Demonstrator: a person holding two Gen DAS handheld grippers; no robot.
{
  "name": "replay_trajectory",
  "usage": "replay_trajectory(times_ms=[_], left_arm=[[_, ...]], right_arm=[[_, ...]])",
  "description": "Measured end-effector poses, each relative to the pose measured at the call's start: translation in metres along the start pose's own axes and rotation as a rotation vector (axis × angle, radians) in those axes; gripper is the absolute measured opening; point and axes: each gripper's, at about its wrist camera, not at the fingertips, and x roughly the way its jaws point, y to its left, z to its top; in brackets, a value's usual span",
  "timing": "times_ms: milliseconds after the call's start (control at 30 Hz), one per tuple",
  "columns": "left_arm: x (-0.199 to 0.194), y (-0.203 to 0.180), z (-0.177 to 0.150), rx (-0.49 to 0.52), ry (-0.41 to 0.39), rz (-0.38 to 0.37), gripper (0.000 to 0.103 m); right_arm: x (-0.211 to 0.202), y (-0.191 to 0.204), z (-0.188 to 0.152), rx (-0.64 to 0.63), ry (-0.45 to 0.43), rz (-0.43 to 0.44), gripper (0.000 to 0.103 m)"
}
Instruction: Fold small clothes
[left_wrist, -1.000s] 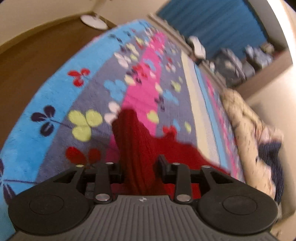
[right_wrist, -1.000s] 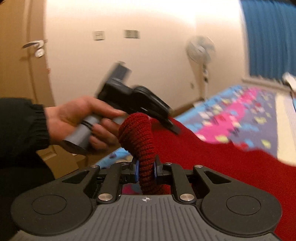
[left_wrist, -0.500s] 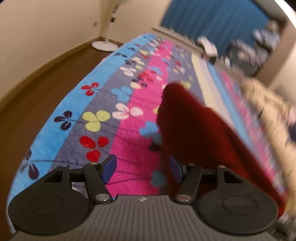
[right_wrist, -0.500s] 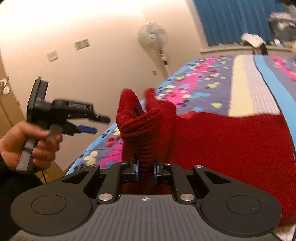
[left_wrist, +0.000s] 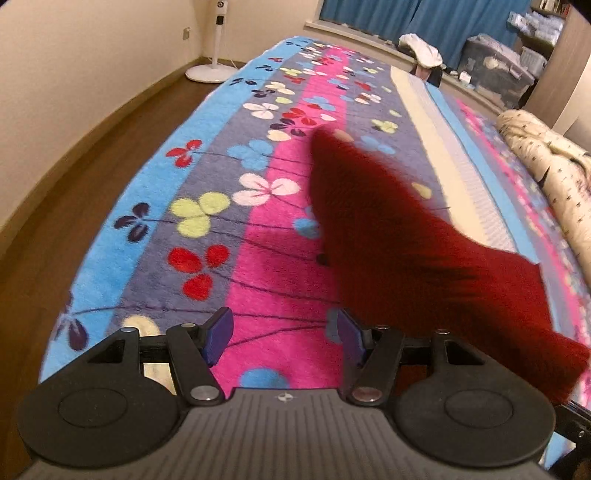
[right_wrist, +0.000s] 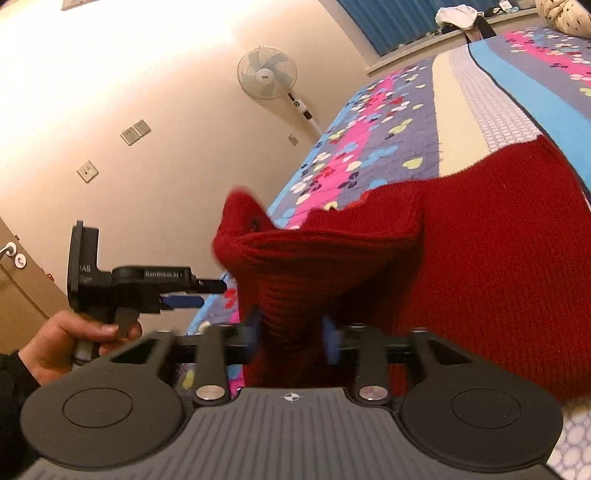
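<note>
A dark red knitted garment (left_wrist: 413, 251) lies partly lifted over the flowered blanket (left_wrist: 229, 206) on the bed. My left gripper (left_wrist: 282, 338) is open and empty, just left of the garment's near edge. In the right wrist view the garment (right_wrist: 461, 266) spreads to the right, and a bunched fold of it sits between my right gripper's (right_wrist: 293, 338) parted fingers, which look blurred. The left gripper (right_wrist: 184, 291), held in a hand, also shows there to the left, apart from the cloth.
A standing fan (right_wrist: 267, 79) is by the wall beyond the bed's far corner. A cream quilt (left_wrist: 546, 162) lies along the bed's right side. Storage boxes (left_wrist: 495, 70) and white cloth (left_wrist: 423, 50) sit at the window sill. Wooden floor (left_wrist: 85, 177) runs along the left.
My left gripper let go of the garment, opened and drew back left. My right gripper's fingers have spread apart from their tight grip on the bunched fold, and the cloth has dropped lower.
</note>
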Motion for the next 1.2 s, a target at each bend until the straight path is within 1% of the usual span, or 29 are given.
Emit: replay_trajectory(times_ms=[33, 67, 133, 167, 200, 233, 267, 367, 400, 433, 533, 567, 633, 667, 700, 800, 833, 900, 933, 1000, 1100, 1200], left_arm=[[0.0, 0.001, 0.001, -0.024, -0.001, -0.034, 0.067], [0.0, 0.002, 0.002, -0.048, -0.003, -0.045, 0.065], [0.002, 0.001, 0.006, -0.065, -0.006, -0.053, 0.064], [0.003, 0.0, 0.007, -0.074, -0.006, -0.078, 0.057], [0.005, -0.002, 0.009, -0.076, -0.004, -0.116, 0.044], [0.006, -0.006, 0.01, -0.073, 0.0, -0.148, 0.039], [0.007, -0.011, 0.011, -0.064, 0.001, -0.165, 0.036], [0.007, -0.026, 0.011, -0.016, -0.01, -0.189, 0.036], [0.007, -0.029, 0.01, -0.009, -0.014, -0.2, 0.03], [0.007, -0.031, 0.01, -0.005, -0.016, -0.215, 0.028], [0.008, -0.034, 0.01, 0.0, -0.017, -0.252, 0.026], [0.009, -0.035, 0.01, 0.005, -0.014, -0.257, 0.026], [0.012, -0.038, 0.011, 0.014, -0.004, -0.284, 0.025], [0.012, -0.04, 0.01, 0.021, 0.001, -0.301, 0.022], [0.014, -0.043, 0.01, 0.032, 0.01, -0.316, 0.02], [0.021, -0.056, 0.009, 0.073, 0.022, -0.313, 0.02], [0.023, -0.06, 0.009, 0.085, 0.02, -0.314, 0.019], [0.027, -0.071, 0.01, 0.103, 0.02, -0.337, 0.011], [0.029, -0.076, 0.01, 0.115, 0.022, -0.348, 0.008], [0.036, -0.086, 0.01, 0.143, 0.03, -0.345, 0.007], [0.044, -0.097, 0.01, 0.17, 0.032, -0.344, 0.005], [0.048, -0.103, 0.011, 0.188, 0.037, -0.354, 0.002]], right_arm=[[0.002, 0.002, 0.003, -0.007, -0.005, 0.008, 0.058], [0.004, 0.003, 0.004, -0.017, -0.008, 0.012, 0.058], [0.012, 0.007, 0.007, -0.057, -0.004, 0.007, 0.058], [0.015, 0.008, 0.007, -0.076, -0.004, 0.01, 0.059], [0.018, 0.01, 0.008, -0.092, -0.005, 0.014, 0.059], [0.022, 0.012, 0.009, -0.11, -0.005, 0.018, 0.059], [0.026, 0.014, 0.01, -0.128, 0.0, 0.023, 0.059], [0.033, 0.018, 0.011, -0.177, 0.01, 0.04, 0.06], [0.034, 0.019, 0.012, -0.189, 0.014, 0.045, 0.06], [0.036, 0.02, 0.013, -0.197, 0.016, 0.05, 0.06], [0.035, 0.027, 0.016, -0.219, 0.017, 0.101, 0.06], [0.032, 0.029, 0.017, -0.229, 0.017, 0.131, 0.061], [0.027, 0.035, 0.018, -0.236, 0.01, 0.202, 0.072], [0.025, 0.037, 0.02, -0.234, 0.007, 0.218, 0.077], [0.023, 0.037, 0.021, -0.23, 0.008, 0.224, 0.077], [0.024, 0.029, 0.025, -0.169, 0.028, 0.196, 0.077], [0.025, 0.025, 0.026, -0.137, 0.04, 0.17, 0.077], [0.023, 0.016, 0.028, -0.084, 0.052, 0.122, 0.077], [0.022, 0.011, 0.028, -0.053, 0.065, 0.081, 0.077], [0.02, 0.002, 0.027, -0.008, 0.077, 0.036, 0.077], [0.015, -0.008, 0.027, 0.044, 0.081, 0.024, 0.077], [0.015, -0.011, 0.027, 0.049, 0.076, 0.015, 0.078]])
